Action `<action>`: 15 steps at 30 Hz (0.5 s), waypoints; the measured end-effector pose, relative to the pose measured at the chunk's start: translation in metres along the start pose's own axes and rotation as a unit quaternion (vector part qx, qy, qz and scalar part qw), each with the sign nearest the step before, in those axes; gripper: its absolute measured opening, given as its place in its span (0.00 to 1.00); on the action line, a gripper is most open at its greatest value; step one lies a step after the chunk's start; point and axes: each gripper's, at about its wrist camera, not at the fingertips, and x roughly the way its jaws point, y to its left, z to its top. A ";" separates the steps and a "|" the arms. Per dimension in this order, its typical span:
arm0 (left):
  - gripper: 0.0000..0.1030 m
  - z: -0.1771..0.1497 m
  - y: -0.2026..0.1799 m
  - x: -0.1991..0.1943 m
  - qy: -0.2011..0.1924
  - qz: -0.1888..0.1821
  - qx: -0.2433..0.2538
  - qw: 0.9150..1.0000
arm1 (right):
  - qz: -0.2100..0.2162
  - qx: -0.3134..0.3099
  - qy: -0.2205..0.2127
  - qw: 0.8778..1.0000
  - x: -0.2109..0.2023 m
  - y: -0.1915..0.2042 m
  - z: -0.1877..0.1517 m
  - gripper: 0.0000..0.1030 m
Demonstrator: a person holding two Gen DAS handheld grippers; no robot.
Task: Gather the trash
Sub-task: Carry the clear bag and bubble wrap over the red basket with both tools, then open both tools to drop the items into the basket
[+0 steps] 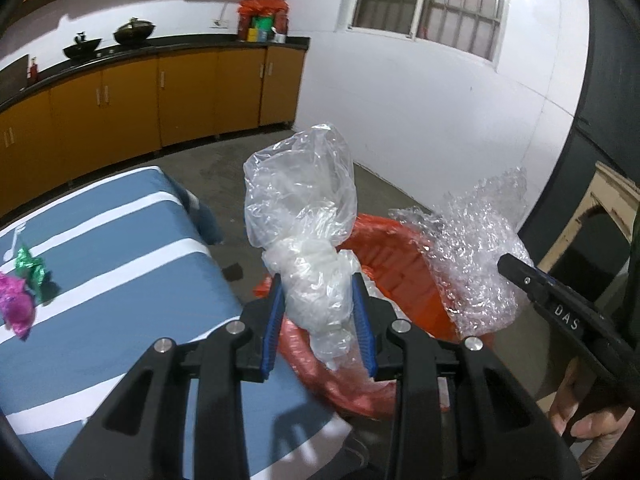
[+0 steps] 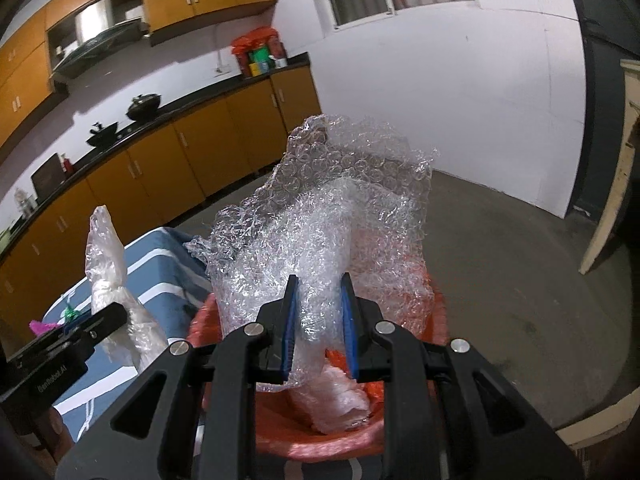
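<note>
Above the round red bin lined with a red plastic bag [image 2: 400,432], both claws carry trash. The left claw [image 1: 320,300] is clamped on a crumpled clear plastic bag [image 1: 304,216] that stands up between its blue pads, just over the bin's near rim. The right claw [image 2: 319,320] is clamped on a bunched sheet of clear bubble wrap [image 2: 340,216] — its lower end hangs inside the bin. Beside the bin stands a table with a blue-and-white striped cloth [image 1: 120,248], where a pink foil wrapper [image 1: 14,304] and a green foil wrapper [image 1: 30,264] lie close together.
</note>
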 end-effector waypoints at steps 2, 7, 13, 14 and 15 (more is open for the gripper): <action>0.32 0.003 -0.006 0.008 0.005 -0.003 0.005 1.000 | -0.004 0.005 0.002 1.000 0.003 -0.005 0.000 0.20; 0.33 0.002 -0.018 0.031 0.022 -0.016 0.016 1.000 | -0.013 0.005 0.007 1.000 0.010 -0.008 0.000 0.20; 0.34 0.000 -0.030 0.054 0.041 -0.023 0.032 0.998 | -0.019 0.003 0.009 1.000 0.015 -0.009 0.002 0.21; 0.35 -0.002 -0.030 0.057 0.044 -0.024 0.032 0.998 | -0.020 0.002 0.011 1.000 0.016 -0.008 0.003 0.21; 0.35 -0.004 -0.030 0.059 0.046 -0.024 0.032 0.998 | -0.020 0.002 0.012 1.000 0.017 -0.007 0.003 0.21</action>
